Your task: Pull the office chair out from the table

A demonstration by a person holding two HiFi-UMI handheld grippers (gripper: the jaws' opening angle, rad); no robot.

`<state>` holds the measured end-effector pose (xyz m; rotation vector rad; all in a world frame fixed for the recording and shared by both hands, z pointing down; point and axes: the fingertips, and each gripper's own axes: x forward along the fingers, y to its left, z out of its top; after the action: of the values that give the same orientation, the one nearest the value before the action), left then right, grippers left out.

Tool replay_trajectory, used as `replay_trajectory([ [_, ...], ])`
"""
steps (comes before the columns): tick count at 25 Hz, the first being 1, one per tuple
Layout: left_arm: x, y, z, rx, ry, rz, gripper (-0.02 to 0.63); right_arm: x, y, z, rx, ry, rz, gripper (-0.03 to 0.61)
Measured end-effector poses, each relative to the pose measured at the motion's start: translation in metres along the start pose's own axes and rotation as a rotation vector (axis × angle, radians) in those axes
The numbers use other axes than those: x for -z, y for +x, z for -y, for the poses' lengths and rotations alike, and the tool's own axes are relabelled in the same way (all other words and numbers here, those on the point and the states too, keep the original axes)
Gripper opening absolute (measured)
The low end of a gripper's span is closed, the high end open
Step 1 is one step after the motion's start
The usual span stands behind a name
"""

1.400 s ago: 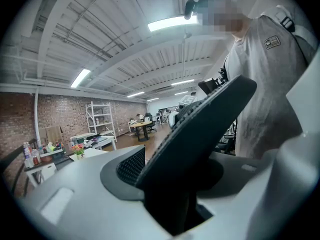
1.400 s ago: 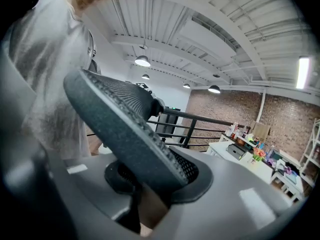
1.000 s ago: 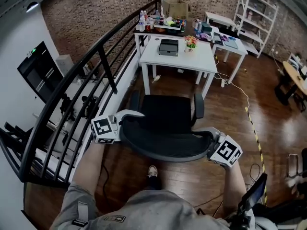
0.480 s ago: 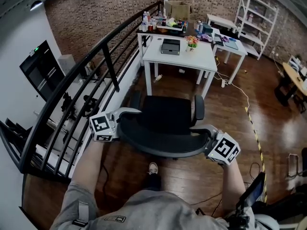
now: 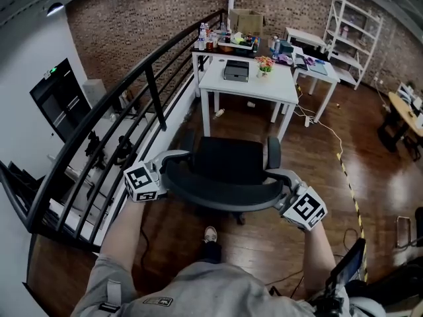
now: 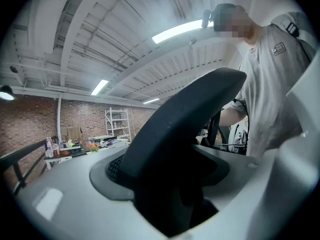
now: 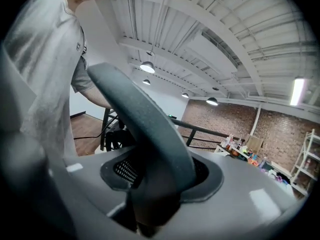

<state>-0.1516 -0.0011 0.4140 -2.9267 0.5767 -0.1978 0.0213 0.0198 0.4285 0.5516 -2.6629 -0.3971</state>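
Seeing chair (image 5: 228,162) out on the wood floor (image 5: 310,170), apart from white table (image 5: 254,88), with bare floor between seat and table legs. Facing the table, with backrest (image 5: 225,198) nearest the person and a shoe (image 5: 210,234) just behind the base. Parked near black railing (image 5: 142,84) on the left.

Got left gripper (image 5: 173,165) at the left end of the backrest rim and right gripper (image 5: 276,177) at the right end. Both about level, marker cubes outboard.

Checked left gripper view: reading jaws as apart, just been opening, with the dark rim running up through the gap and slack showing on its right side. No clamp. Same in right gripper view: reading jaws as apart, just been opening, rim between them, mesh and a dark gap beside it, pads not pressing.

Spotted grey box (image 5: 236,70) and flower pot (image 5: 266,63) on the table. Beyond it, bottles (image 5: 205,35) and a cardboard box (image 5: 243,20). Also white shelf (image 5: 357,28) against the brick wall (image 5: 145,18), far right. Striped tape line (image 5: 349,177) on the floor, right of the chair.
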Motion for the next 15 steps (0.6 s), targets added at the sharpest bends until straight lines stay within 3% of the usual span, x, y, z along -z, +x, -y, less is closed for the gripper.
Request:
replay_trajectory([
  [15,-0.002,-0.027,0.011,-0.181,0.059,-0.004,0.425,0.01,-0.04,0.005,0.183,0.014,0.013,0.252],
])
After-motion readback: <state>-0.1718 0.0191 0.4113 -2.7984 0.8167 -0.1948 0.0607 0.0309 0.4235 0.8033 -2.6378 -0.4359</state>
